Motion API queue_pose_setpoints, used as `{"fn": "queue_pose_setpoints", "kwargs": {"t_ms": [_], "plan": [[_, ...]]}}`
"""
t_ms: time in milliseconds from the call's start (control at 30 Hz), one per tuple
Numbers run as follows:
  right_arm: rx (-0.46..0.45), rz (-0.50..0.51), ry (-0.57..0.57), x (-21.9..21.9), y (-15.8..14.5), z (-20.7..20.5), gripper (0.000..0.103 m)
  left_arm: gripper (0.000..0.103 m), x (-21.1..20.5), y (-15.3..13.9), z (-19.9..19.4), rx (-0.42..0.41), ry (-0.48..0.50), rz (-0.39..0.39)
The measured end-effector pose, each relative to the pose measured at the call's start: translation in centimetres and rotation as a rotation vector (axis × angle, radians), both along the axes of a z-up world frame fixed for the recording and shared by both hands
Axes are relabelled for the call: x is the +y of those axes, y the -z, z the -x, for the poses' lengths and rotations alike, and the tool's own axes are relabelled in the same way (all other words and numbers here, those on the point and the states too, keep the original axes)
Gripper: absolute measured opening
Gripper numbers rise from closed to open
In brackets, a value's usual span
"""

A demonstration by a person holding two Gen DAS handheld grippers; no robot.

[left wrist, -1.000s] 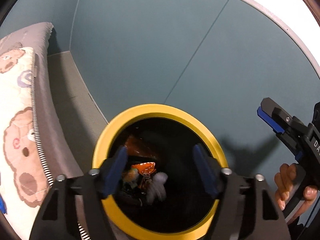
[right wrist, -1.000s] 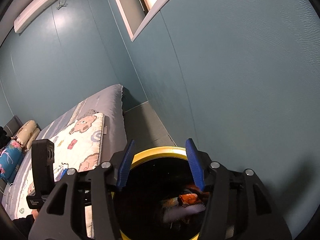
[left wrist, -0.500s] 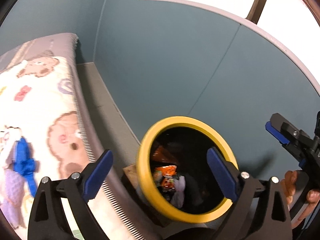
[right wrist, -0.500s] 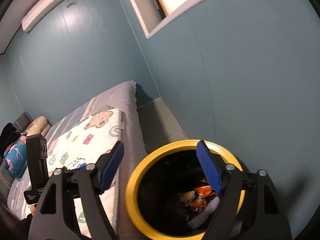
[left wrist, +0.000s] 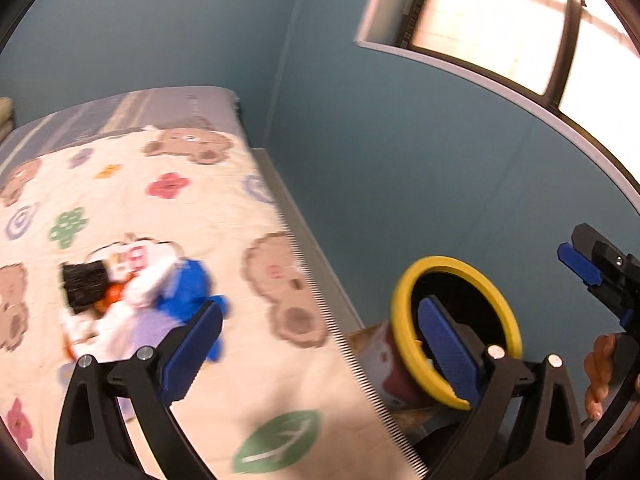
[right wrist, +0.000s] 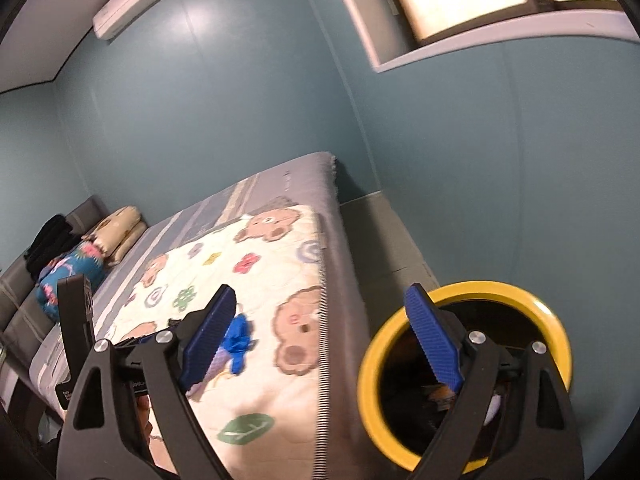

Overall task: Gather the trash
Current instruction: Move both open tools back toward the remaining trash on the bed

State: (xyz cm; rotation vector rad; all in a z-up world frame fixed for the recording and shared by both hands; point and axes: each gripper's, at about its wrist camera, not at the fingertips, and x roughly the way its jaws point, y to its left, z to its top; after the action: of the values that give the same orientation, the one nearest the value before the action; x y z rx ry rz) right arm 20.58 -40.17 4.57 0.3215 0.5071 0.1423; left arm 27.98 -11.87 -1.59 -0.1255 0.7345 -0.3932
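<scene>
Though blurred, trash pile [left wrist: 132, 284] on bed | bin [right wrist: 464, 368] contents half-hidden

Bear-print quilt [left wrist: 168, 200] on grey bed [right wrist: 280, 176], teal wall [right wrist: 200, 100], window [left wrist: 500, 20], air conditioner [right wrist: 136, 4].

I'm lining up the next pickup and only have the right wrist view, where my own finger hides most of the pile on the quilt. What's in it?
Observer: The pile, blurred, shows a black bristly item, a white and red packet and a blue piece.
Operator: Is the left gripper carrying anything?
Observer: No. The left gripper has just been opening its jaws, with nothing between them.
Operator: And the bin's outside?
Observer: The bin has a white and red patterned wall.
</scene>
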Motion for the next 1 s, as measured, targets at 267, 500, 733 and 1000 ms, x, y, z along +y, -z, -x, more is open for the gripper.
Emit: {"fn": "queue_pose_setpoints", "kwargs": {"t_ms": [267,500,733,1000], "plan": [[0.034,0.017,-0.116,6.6,-0.2,-1.6,0.083,0.095,8.2,0.0,2.3,0.0,-0.146,-0.006],[0.088,0.03,-0.195,11.4,0.8,-2.9,0.083,0.095,13.9,1.3,3.4,0.017,-0.244,-0.023],[0.142,0.041,-0.26,16.1,2.7,-4.4,0.083,0.095,19.6,4.0,4.0,0.066,-0.351,-0.005],[0.233,0.054,-0.324,21.0,6.4,-6.8,0.081,0.095,23.5,8.4,4.2,0.134,-0.388,0.001]]}}
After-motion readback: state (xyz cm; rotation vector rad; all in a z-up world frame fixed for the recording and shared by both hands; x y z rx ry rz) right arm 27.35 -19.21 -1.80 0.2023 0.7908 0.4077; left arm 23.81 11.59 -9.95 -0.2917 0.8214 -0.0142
